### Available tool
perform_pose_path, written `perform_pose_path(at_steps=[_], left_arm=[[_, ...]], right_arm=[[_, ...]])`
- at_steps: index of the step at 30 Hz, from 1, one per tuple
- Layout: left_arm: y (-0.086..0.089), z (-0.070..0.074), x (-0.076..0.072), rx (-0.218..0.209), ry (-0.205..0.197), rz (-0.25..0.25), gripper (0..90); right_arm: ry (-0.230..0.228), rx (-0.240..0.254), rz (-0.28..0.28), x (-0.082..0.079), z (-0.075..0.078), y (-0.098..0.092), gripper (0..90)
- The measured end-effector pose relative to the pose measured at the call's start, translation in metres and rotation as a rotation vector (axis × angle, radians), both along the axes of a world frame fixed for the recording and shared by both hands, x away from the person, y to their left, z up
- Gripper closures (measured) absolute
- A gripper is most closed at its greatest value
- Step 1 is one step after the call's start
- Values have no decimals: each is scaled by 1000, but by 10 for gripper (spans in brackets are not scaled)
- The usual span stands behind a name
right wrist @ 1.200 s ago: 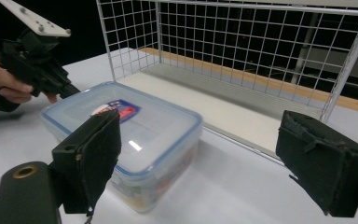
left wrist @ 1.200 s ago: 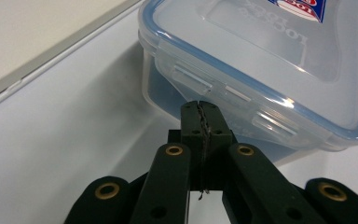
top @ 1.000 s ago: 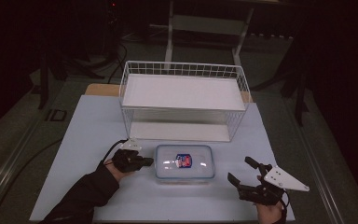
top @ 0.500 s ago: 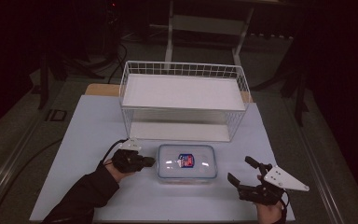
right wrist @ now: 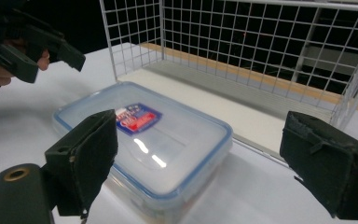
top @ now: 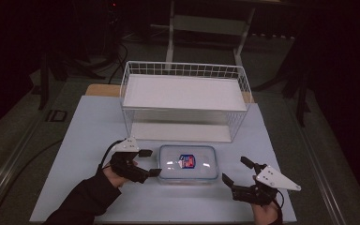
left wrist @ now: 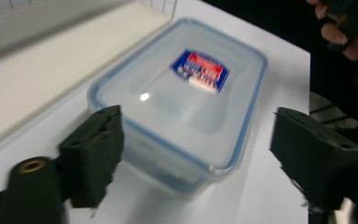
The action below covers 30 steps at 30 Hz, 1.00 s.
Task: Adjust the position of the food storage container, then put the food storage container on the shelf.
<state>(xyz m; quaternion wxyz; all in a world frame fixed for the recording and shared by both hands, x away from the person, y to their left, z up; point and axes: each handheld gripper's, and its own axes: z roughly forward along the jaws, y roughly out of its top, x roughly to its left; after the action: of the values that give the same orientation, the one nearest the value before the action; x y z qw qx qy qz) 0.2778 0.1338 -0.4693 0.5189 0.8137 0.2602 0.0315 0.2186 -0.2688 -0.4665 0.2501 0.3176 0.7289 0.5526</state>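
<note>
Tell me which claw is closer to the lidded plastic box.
The left claw: its tips sit right at the plastic box's left end, while the right claw is off to its right with bare table between.

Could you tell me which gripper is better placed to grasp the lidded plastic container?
Left, probably: the left gripper sits right at the container with its open jaws on either side of a corner, while the right gripper is open but farther off.

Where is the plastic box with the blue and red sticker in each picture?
High view: the plastic box lies low in the middle, just in front of the wire basket.
Left gripper view: the box sits in the centre, ahead of the open claw.
Right gripper view: the box is centre-left, before the basket.
Shared landmark: the sticker on its lid.
</note>
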Motion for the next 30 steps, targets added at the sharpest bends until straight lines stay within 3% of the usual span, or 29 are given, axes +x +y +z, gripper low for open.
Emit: perform_pose_path(at_steps=[4, 5, 10, 17, 18, 22, 24, 25, 26, 30], left_arm=[[-6, 12, -4, -40, -12, -17, 33], [-11, 19, -6, -53, -28, -19, 25], [-17, 31, -3, -98, -20, 3, 26], [-22, 34, 9, -75, 26, 87, 16], [-23, 33, 14, -85, 57, 91, 16], [-26, 28, 23, -101, 95, 109, 16], [-26, 28, 23, -101, 95, 109, 16], [-26, 23, 30, -104, 152, 116, 16], [-26, 20, 33, -92, 182, 122, 16], [-27, 8, 42, -65, 269, 136, 16]], right_arm=[[-20, -6, 14, 0, 8, 9, 144], [-6, -5, 28, 1, 10, 11, 136], [54, 1, 74, 10, 18, 20, 138], [80, 0, 87, 30, 21, 27, 131], [83, -2, 90, 33, 22, 28, 131], [103, -11, 87, 48, 26, 32, 119], [113, -7, 87, 51, 26, 32, 119], [113, -7, 87, 51, 26, 32, 114], [139, -17, 91, 58, 23, 33, 107], [222, -2, 93, 69, 14, 34, 104]])
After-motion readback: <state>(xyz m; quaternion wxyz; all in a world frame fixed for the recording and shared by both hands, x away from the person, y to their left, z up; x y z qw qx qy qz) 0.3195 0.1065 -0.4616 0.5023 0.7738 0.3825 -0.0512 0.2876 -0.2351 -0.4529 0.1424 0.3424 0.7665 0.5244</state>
